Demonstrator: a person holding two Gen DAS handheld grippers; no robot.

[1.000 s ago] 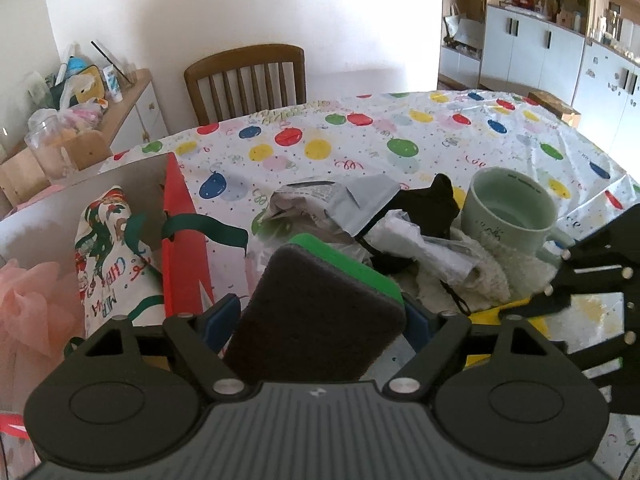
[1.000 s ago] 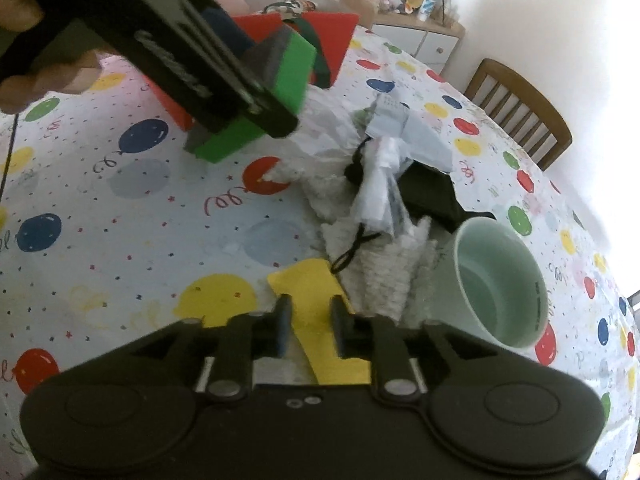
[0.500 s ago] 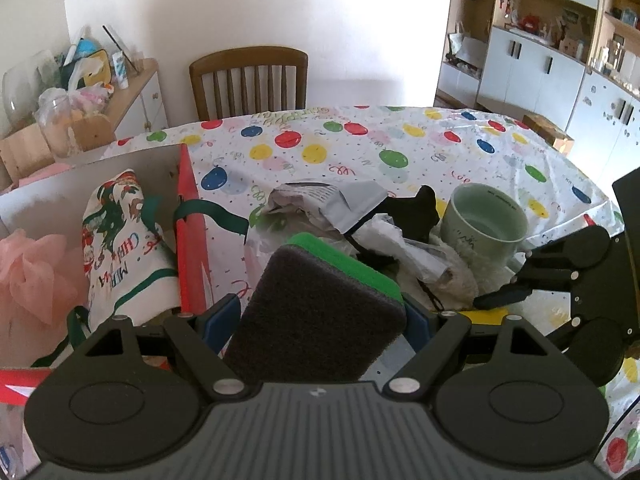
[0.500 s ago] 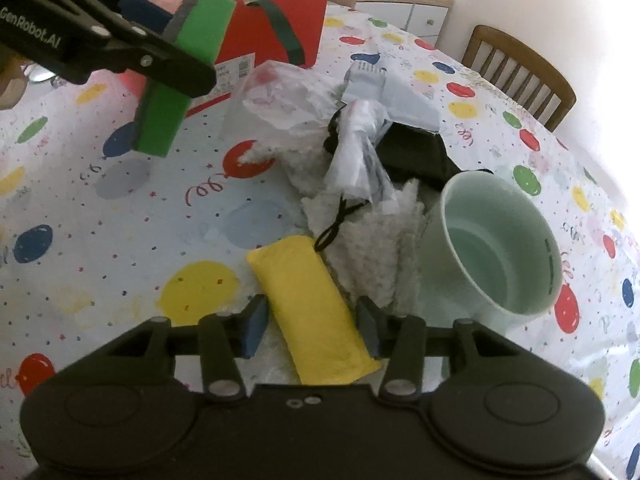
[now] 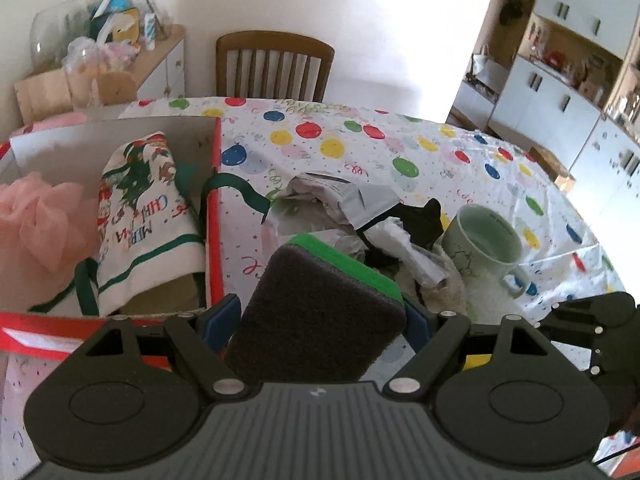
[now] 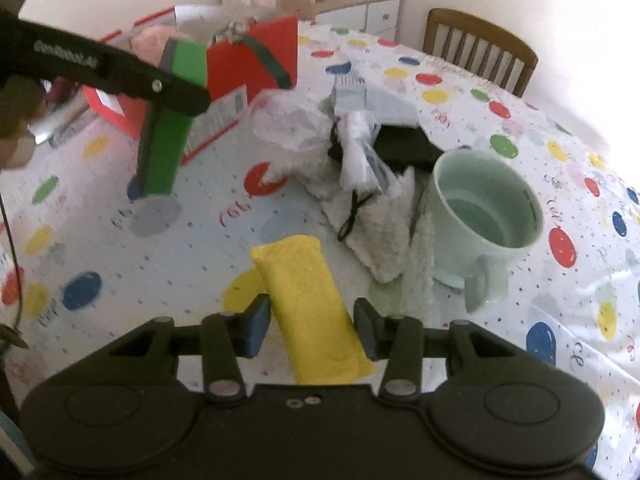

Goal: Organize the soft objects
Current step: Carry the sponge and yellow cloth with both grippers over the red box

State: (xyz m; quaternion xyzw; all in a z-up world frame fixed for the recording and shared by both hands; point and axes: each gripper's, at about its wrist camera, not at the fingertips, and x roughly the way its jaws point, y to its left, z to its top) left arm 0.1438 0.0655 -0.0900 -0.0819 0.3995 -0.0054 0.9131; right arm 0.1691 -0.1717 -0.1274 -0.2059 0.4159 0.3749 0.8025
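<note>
My left gripper (image 5: 320, 320) is shut on a green sponge with a dark scouring face (image 5: 316, 312) and holds it in the air beside the red box (image 5: 214, 216); it also shows in the right wrist view (image 6: 172, 108). The box holds a pink mesh puff (image 5: 36, 220) and a Christmas cloth (image 5: 140, 216). My right gripper (image 6: 312, 326) is open, its fingers either side of a yellow sponge cloth (image 6: 308, 300) lying on the table. Whether the pads touch it I cannot tell.
A pile of white fluffy cloth (image 6: 384, 232), plastic wrap (image 6: 288, 124), a grey bag (image 6: 352, 92) and a black item (image 6: 404, 146) lies mid-table. A pale green mug (image 6: 484, 212) stands right of it. A wooden chair (image 5: 276, 68) is behind the table.
My left gripper has risen and moved left towards the red box with the sponge. My right gripper has opened wider and moved forward, so the yellow cloth now lies between its fingers.
</note>
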